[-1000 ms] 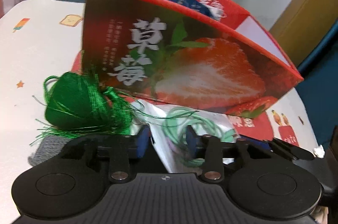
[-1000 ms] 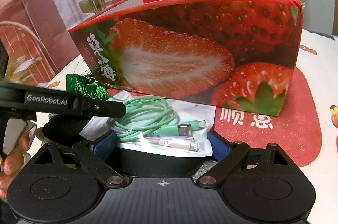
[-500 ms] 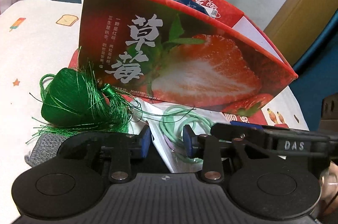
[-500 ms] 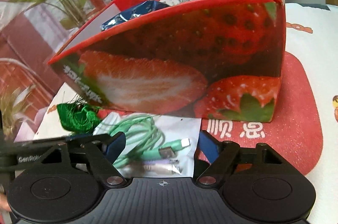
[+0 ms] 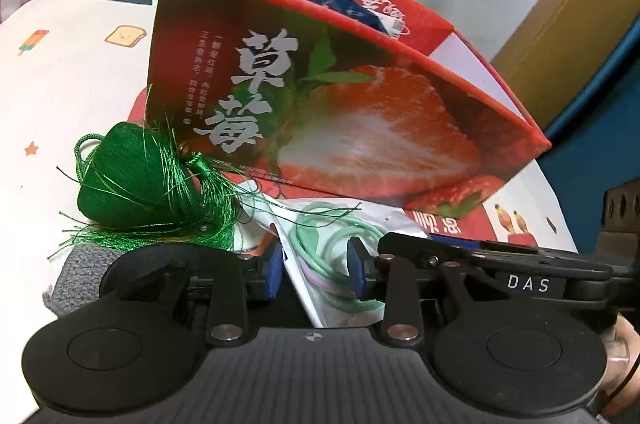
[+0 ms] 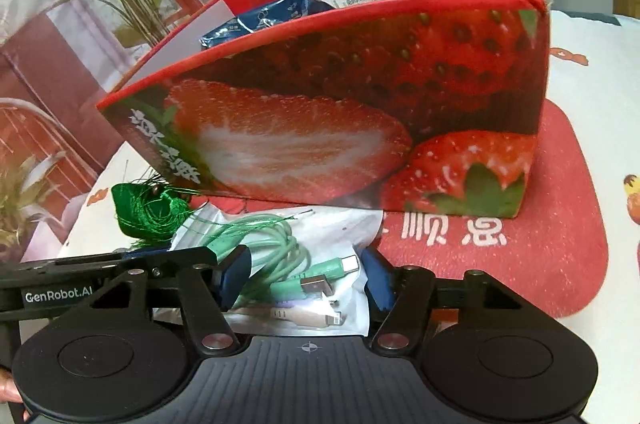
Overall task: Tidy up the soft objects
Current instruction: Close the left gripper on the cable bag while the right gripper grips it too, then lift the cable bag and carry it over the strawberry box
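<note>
In front of the strawberry box (image 6: 344, 112), we are straddling the bagged cables (image 6: 288, 264) with both claws released, left (image 5: 316, 270) and right (image 6: 308, 278), risking snagging the green tassel (image 5: 140, 184) threads.

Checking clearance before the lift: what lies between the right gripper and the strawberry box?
In the right wrist view, only the cable bag lies between the right gripper and the box.
</note>
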The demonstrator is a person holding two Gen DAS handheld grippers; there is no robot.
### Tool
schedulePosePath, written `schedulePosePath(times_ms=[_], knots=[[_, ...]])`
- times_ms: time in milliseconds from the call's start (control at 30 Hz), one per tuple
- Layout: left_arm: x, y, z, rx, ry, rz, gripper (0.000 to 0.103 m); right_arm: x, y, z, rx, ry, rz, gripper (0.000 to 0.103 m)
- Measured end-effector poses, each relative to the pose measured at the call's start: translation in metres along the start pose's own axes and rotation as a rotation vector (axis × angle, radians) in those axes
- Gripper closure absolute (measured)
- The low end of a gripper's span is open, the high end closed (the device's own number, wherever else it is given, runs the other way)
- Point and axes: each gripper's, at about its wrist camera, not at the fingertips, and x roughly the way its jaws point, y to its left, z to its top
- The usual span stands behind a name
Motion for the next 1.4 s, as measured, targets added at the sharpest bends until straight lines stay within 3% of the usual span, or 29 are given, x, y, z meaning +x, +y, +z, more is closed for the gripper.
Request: schedulePosePath(times_ms=[367,633,1400], knots=[[-0.034,-0.003,-0.007,0.030,-0.030,0.006,0.068,-0.029,0.036,-0.007,-0.163,-0.036,0.024,0.047],[-0.068,0.000,-0.012,0.021,-0.107,0.017,0.068,-0.039,0.061,-0.012,-0.257,-0.070,0.030,0.047],[-0.063,0.004,-0.025,-0.020,-0.084,0.029,0.068,-0.041,0.071,-0.014,-0.301,-0.067,0.008,0.057]])
